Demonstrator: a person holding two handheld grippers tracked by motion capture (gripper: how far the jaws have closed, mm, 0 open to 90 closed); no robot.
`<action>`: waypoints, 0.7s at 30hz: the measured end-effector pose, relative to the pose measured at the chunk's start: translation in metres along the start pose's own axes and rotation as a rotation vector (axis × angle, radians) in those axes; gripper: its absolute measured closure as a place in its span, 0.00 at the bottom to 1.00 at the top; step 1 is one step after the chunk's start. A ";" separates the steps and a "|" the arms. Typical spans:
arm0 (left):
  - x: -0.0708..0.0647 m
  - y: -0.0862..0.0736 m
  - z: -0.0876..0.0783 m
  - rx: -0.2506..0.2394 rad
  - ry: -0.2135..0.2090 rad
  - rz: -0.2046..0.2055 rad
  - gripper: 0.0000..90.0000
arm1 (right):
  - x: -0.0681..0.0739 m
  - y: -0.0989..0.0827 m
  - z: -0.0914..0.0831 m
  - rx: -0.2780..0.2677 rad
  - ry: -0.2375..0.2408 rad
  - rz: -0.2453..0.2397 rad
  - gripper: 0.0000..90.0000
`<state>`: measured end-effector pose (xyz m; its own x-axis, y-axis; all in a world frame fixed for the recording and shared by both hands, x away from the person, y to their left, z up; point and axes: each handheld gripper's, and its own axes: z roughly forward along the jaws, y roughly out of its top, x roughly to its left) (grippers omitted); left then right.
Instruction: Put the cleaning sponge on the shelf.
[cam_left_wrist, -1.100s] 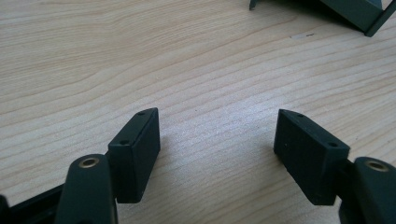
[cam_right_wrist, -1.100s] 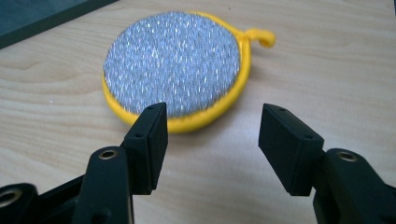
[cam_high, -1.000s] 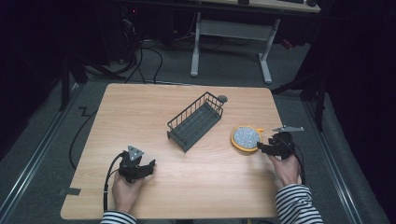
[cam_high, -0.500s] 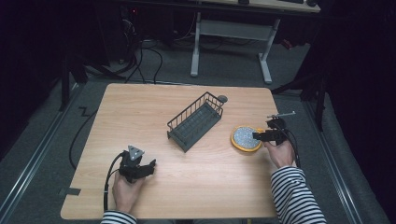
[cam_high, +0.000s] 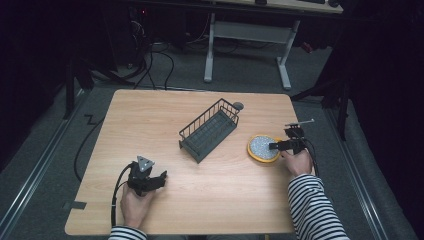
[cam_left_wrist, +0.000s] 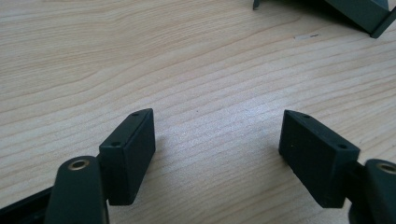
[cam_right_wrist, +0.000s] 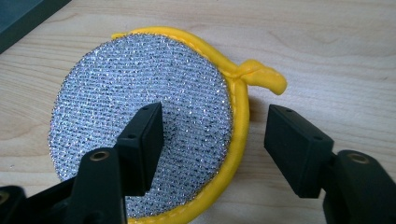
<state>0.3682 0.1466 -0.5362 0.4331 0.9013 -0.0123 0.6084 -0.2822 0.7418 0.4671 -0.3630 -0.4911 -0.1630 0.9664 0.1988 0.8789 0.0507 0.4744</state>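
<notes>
Lying flat near the counter's (cam_high: 150, 115) right edge, the round scouring pad (cam_high: 262, 148) has no long axis; its yellow rim loop (cam_right_wrist: 261, 74) points toward the far right corner. The right gripper (cam_high: 281, 145) hovers at the pad's right rim, jaws apart and just closing slightly, one over the silver mesh, the other over bare wood. The right gripper view reveals the mesh weave and stitched rim. The left gripper (cam_high: 150, 181) rests near the front left corner, jaws apart over bare counter. The wire basket (cam_high: 209, 129) sits mid-counter, diagonal, apart from the pad.
</notes>
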 end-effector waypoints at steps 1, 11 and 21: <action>0.000 0.000 0.000 0.000 -0.001 0.000 0.30 | -0.001 -0.001 0.001 0.001 0.014 0.004 0.47; 0.000 0.000 0.000 0.000 -0.001 0.001 0.30 | 0.003 -0.001 0.001 0.009 0.019 -0.038 0.71; 0.000 0.000 0.000 0.000 -0.001 0.001 0.30 | 0.013 -0.002 -0.002 -0.016 -0.031 -0.127 0.91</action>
<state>0.3682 0.1466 -0.5363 0.4341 0.9008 -0.0125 0.6081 -0.2828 0.7418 0.4623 -0.3509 -0.4879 -0.2580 0.9599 0.1095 0.8446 0.1691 0.5079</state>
